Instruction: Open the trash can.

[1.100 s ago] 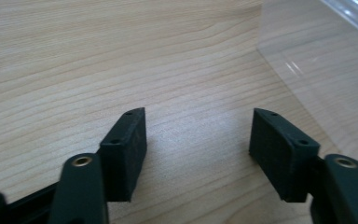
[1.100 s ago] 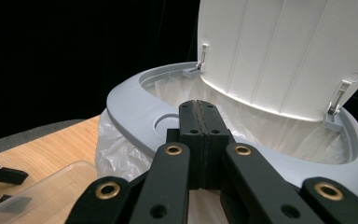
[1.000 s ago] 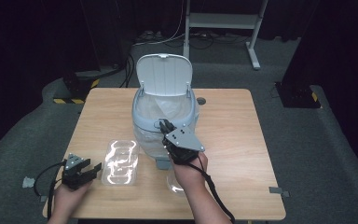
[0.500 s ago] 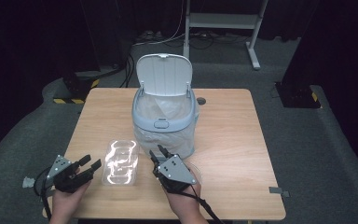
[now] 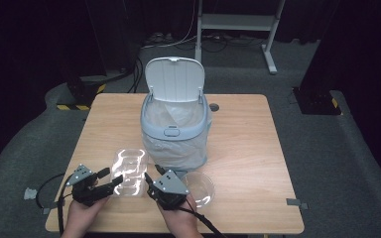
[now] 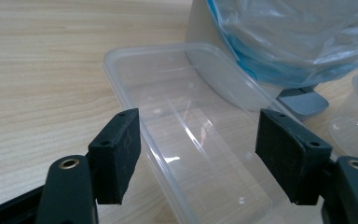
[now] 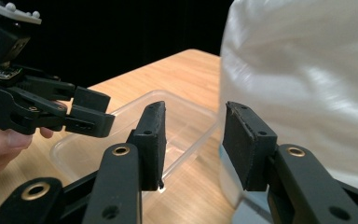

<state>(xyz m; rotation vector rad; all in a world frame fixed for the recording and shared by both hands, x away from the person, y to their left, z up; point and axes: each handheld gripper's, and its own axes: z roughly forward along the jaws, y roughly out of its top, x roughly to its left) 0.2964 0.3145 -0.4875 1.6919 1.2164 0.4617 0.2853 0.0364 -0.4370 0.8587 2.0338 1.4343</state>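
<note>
Near the front-left corner of the wooden table (image 5: pixel 258 148) the left gripper (image 5: pixel 110 179) hovers low, its jaws wide apart after having just been opening; in the left gripper view its pads (image 6: pixel 121 149) straddle the near end of the clear rectangular container (image 5: pixel 129 171) without pressing on it, so nothing is grasped. That container lies flat and open side up on the table, close to the front edge, its long axis running from the front edge toward the back edge, with its far short end just beside the base of the pale blue bin (image 5: pixel 174 134). To its right the right gripper (image 5: pixel 151 179) sits just beside the container's long right wall, jaws about half spread and also just been opening, empty between them; in the right gripper view the container (image 7: pixel 135 135) lies beyond its left pad and the bin's white liner (image 7: pixel 303 84) rises at the right. The bin stands near the table's middle with its lid (image 5: pixel 174 79) tipped up toward the back edge. A round clear tub (image 5: pixel 198 187) rests at the front edge, just right of the right gripper.
</note>
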